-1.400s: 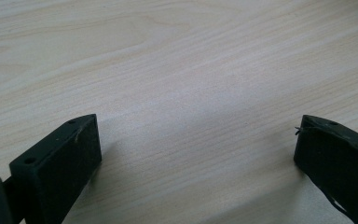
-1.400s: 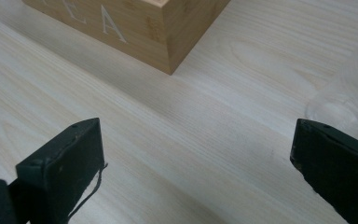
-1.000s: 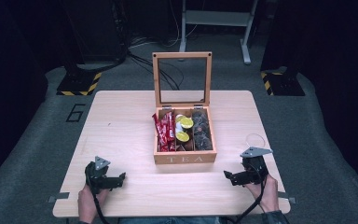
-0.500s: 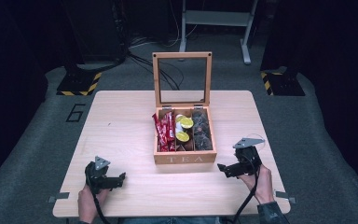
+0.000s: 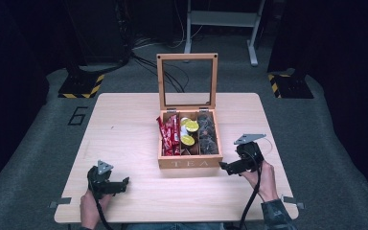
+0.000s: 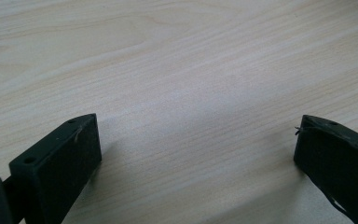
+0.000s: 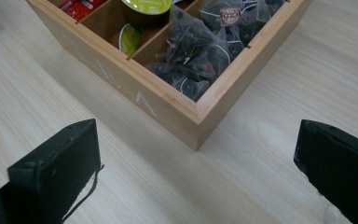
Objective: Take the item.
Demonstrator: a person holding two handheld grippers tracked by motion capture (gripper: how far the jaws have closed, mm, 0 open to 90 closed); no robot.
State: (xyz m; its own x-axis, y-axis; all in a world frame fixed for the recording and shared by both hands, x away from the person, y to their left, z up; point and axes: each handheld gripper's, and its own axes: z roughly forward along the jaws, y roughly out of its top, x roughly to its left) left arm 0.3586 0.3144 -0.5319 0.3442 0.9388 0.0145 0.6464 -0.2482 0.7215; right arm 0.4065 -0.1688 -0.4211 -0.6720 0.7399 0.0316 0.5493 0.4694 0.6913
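A wooden tea box marked TEA stands mid-table with its glass lid upright. Red sachets fill its left compartment, yellow-green capsules the middle, and dark mesh tea bags the right. My right gripper is open just off the box's front right corner, jaws wide apart, with the tea bags straight ahead. My left gripper rests open near the front left of the table, and bare wood lies between its jaws.
The table's front edge runs close behind both hands. Dark carpet surrounds the table, with cables and a metal stand beyond the far edge. Yellow-black striped plates lie on the floor at back left and back right.
My right gripper has moved left and forward, from the table's right side to the box's front right corner. The left gripper has stayed put.
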